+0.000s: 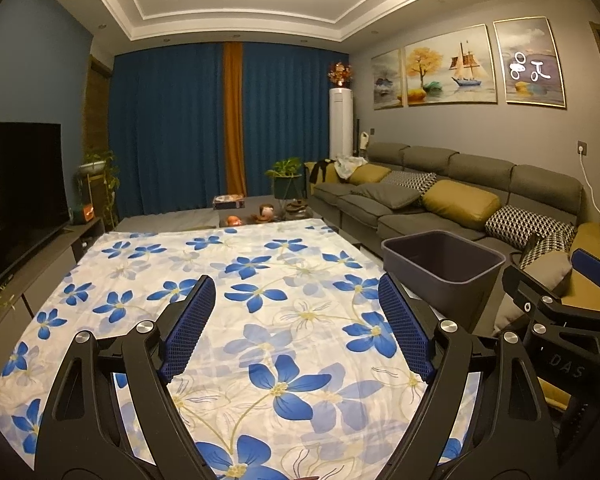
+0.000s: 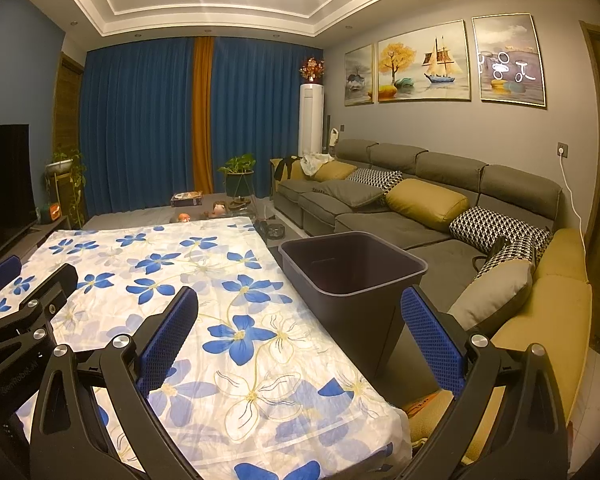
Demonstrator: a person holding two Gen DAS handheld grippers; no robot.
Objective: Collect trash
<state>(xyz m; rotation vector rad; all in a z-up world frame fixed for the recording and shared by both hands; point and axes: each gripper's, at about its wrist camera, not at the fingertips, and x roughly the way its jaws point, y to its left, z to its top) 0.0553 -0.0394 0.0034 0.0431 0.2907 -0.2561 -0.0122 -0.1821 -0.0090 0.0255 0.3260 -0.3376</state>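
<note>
A dark grey bin (image 2: 352, 268) stands at the right edge of the table, between it and the sofa; it also shows in the left wrist view (image 1: 444, 264). Its inside looks empty. The table carries a white cloth with blue flowers (image 1: 228, 300), also in the right wrist view (image 2: 188, 304). I see no trash on the cloth. My left gripper (image 1: 296, 292) is open and empty above the cloth. My right gripper (image 2: 300, 304) is open and empty, over the table's right edge just short of the bin. Each gripper shows at the edge of the other's view.
A grey sofa (image 2: 400, 208) with yellow and patterned cushions runs along the right wall. A TV (image 1: 16, 184) on a low cabinet is at the left. A low table with small objects (image 1: 260, 212), plants and blue curtains are at the far end.
</note>
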